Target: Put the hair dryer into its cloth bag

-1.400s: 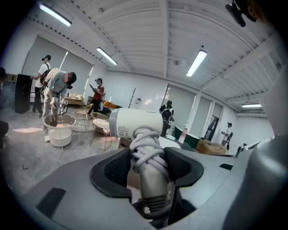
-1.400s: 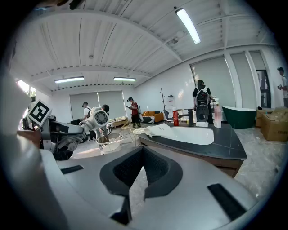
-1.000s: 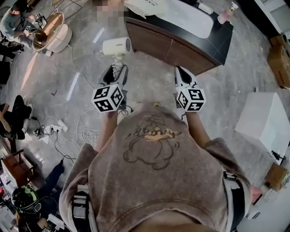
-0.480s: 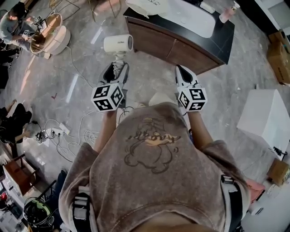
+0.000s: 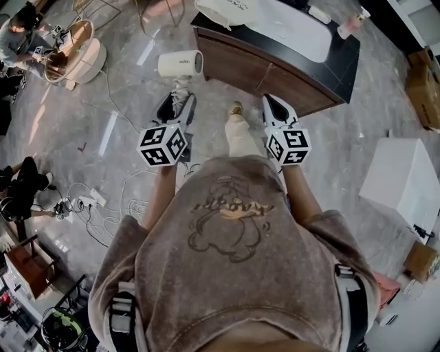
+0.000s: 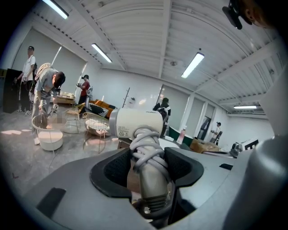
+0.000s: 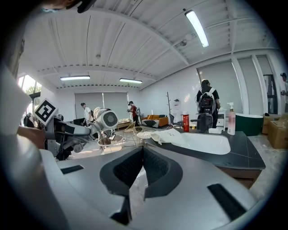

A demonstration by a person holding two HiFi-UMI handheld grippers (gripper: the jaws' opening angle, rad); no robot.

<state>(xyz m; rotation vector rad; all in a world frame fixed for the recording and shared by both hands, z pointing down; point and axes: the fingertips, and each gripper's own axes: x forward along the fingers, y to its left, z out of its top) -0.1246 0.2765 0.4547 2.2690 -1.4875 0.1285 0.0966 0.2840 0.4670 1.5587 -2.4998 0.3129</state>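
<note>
Hair dryer (image 5: 180, 64), clamped by its handle in the left gripper (image 5: 179, 100), is not yet bagged — right gripper (image 5: 273, 104) closed, empty — cloth bag (image 5: 225, 9) lying on the counter (image 5: 341, 56).

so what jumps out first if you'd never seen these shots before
The white hair dryer stands out first, held up ahead of the person, with its cord wound round the handle and the left gripper shut on that handle. Beyond it is a dark counter with a white basin and a white cloth bag lying beside the basin. The right gripper is shut and empty.
</note>
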